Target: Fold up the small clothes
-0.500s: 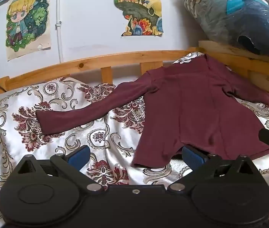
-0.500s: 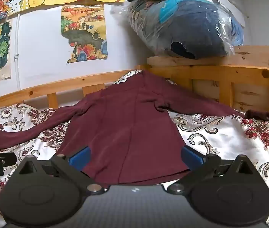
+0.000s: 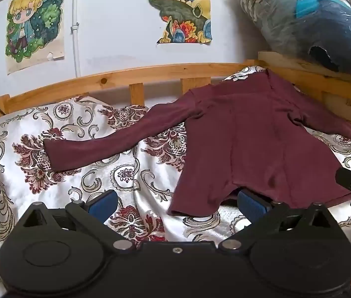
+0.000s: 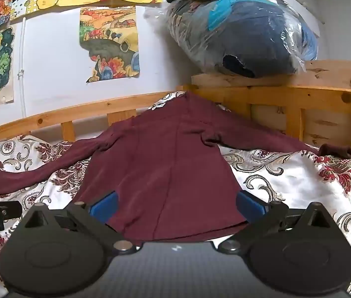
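Note:
A maroon long-sleeved shirt (image 3: 257, 144) lies flat on the patterned bedspread (image 3: 26, 168), neck toward the far headboard, both sleeves spread out. It also shows in the right wrist view (image 4: 173, 168). My left gripper (image 3: 176, 202) is open at the hem's left corner; its right blue pad (image 3: 251, 202) sits under the lifted hem edge. My right gripper (image 4: 175, 204) is open, its fingers spread over the hem's right part, the shirt lying between them. Neither is closed on the cloth.
A wooden bed rail (image 3: 130, 74) runs along the far side, with a higher wooden headboard (image 4: 287, 99) at the right. A plastic-wrapped dark bundle (image 4: 247, 34) rests on the headboard. Posters (image 3: 180, 10) hang on the wall.
Both views have shifted only slightly; the shirt and the open grippers stand as before.

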